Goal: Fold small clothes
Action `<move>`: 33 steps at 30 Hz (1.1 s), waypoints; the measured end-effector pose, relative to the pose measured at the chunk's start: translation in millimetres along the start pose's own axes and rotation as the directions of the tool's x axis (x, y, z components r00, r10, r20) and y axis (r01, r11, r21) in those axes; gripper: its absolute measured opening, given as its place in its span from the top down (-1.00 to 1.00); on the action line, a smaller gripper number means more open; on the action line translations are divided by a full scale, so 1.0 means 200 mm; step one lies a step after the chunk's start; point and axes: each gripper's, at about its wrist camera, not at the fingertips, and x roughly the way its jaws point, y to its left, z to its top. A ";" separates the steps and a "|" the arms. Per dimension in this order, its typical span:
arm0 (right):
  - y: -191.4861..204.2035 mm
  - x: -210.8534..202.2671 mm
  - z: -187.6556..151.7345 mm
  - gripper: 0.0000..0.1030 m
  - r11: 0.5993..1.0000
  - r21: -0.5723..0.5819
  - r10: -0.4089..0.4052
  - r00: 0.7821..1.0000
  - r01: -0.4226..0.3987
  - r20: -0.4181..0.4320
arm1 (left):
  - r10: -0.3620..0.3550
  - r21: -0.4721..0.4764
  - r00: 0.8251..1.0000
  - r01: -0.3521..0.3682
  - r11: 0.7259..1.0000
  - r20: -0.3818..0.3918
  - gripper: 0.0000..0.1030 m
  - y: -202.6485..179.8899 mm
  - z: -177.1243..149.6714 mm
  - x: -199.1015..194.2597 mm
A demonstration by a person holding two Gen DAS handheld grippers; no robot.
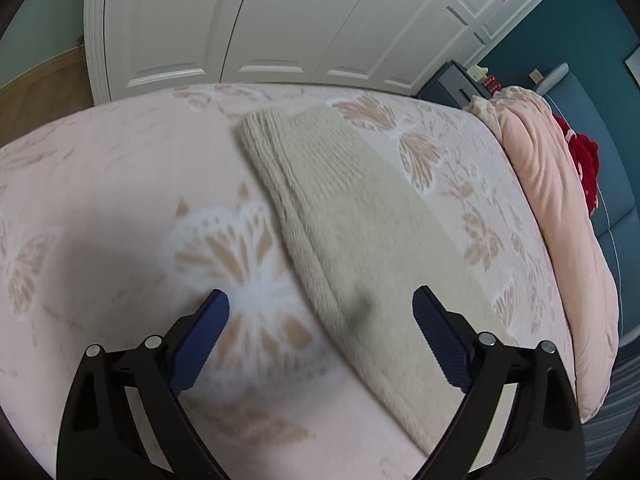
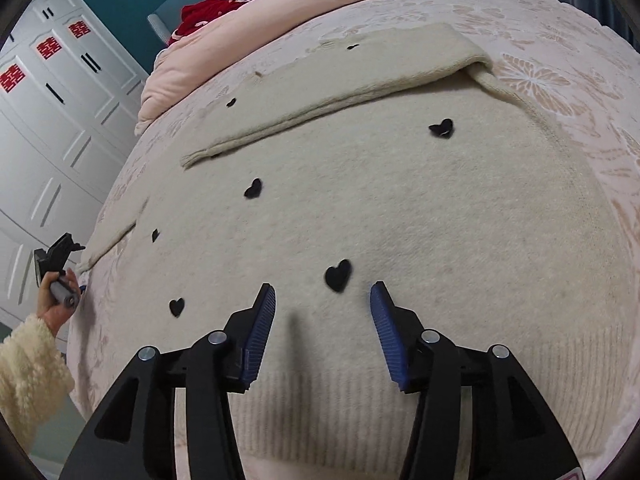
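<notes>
A cream knit sweater (image 2: 400, 208) with small black hearts lies spread flat on the pink butterfly-print bed cover (image 2: 540, 76). One sleeve (image 2: 360, 80) is folded across its upper body. My right gripper (image 2: 322, 300) hovers open just above the ribbed hem, nothing between its blue pads. In the left wrist view the other sleeve (image 1: 340, 216) stretches out across the cover, ribbed cuff at the far end. My left gripper (image 1: 320, 304) stands wide open over that sleeve's near part, not touching it. The left tool and the hand (image 2: 56, 300) that holds it show at the left edge of the right wrist view.
A rolled pink duvet (image 1: 552, 208) with a red item (image 1: 584, 160) lies along the headboard side. White wardrobe doors (image 1: 280, 20) stand beyond the bed's far edge. A teal wall and dark nightstand (image 1: 452, 84) sit in the corner.
</notes>
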 end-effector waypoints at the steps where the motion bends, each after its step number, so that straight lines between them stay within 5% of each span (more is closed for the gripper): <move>1: 0.02 0.00 0.00 0.00 1.000 -0.005 -0.008 1.000 0.008 -0.006 | 0.014 0.031 1.000 -0.014 0.999 0.008 -0.52 -0.02 0.02 0.02; 2: 0.04 0.00 -0.01 0.00 1.000 -0.007 -0.015 1.000 0.015 -0.011 | 0.011 0.077 1.000 -0.012 0.997 0.003 -0.02 -0.07 0.03 0.05; 3: 0.06 0.00 -0.01 0.00 1.000 -0.006 -0.018 1.000 0.018 -0.014 | -0.002 0.120 0.999 0.006 0.993 -0.032 0.75 -0.11 0.05 0.08; 4: 0.07 0.00 -0.01 0.00 1.000 -0.004 -0.021 1.000 0.021 -0.013 | -0.028 0.130 0.996 0.039 0.991 -0.085 0.82 -0.15 0.05 0.12; 7: 0.09 -0.01 0.01 -0.02 1.000 0.004 -0.015 1.000 0.015 -0.012 | -0.175 0.165 0.983 0.182 0.969 -0.053 0.84 -0.31 0.03 -0.03; 10: 0.11 -0.03 0.03 -0.02 1.000 0.000 -0.005 1.000 0.005 0.004 | -0.327 0.359 0.944 0.322 0.876 -0.048 0.84 -0.66 -0.12 -0.31; 12: 0.12 -0.05 0.04 -0.02 1.000 0.002 0.001 1.000 -0.001 0.025 | -0.447 0.463 0.891 0.430 0.775 -0.081 0.84 -0.89 -0.29 -0.54; 15: 0.10 -0.09 0.05 -0.02 0.999 0.031 0.020 0.998 -0.022 0.051 | -0.568 0.506 0.789 0.597 0.622 -0.234 0.83 -1.14 -0.66 -0.77; 18: 0.06 -0.13 0.07 -0.03 0.999 0.038 0.017 0.998 -0.020 0.068 | -0.563 0.475 0.716 0.696 0.538 -0.412 0.73 -1.25 -1.12 -0.80; 19: 0.04 -0.14 0.07 -0.10 0.999 0.034 0.011 0.998 -0.014 0.069 | -0.535 0.473 0.706 0.708 0.524 -0.464 0.71 -1.26 -1.28 -0.77; 20: 0.02 -0.14 0.08 -0.12 1.000 0.029 0.003 0.998 -0.005 0.066 | -0.486 0.477 0.715 0.698 0.534 -0.502 0.45 -1.25 -1.43 -0.73; 21: 0.00 -0.15 0.09 -0.14 1.000 0.025 -0.008 0.998 0.006 0.066 | -0.423 0.486 0.741 0.666 0.566 -0.522 -0.07 -1.22 -1.56 -0.68; 22: -0.02 -0.16 0.10 -0.15 1.000 0.016 -0.012 0.998 0.011 0.064 | -0.376 0.483 0.762 0.633 0.605 -0.528 -0.27 -1.17 -1.66 -0.64; 26: -0.07 -0.18 0.22 -0.21 1.000 -0.003 -0.003 0.996 0.003 0.089 | -0.378 0.347 0.751 0.609 0.713 -0.541 -0.33 -0.88 -1.74 -0.54; 29: -0.03 -0.10 0.38 -0.33 0.999 -0.051 0.013 0.996 -0.008 0.094 | -0.390 0.258 0.778 0.558 0.788 -0.492 -0.33 -0.75 -1.56 -0.47; 33: 0.03 0.11 0.58 -0.39 0.999 -0.034 0.013 0.998 -0.010 0.065 | -0.432 0.031 0.778 0.499 0.866 -0.457 -0.33 -0.64 -1.25 -0.32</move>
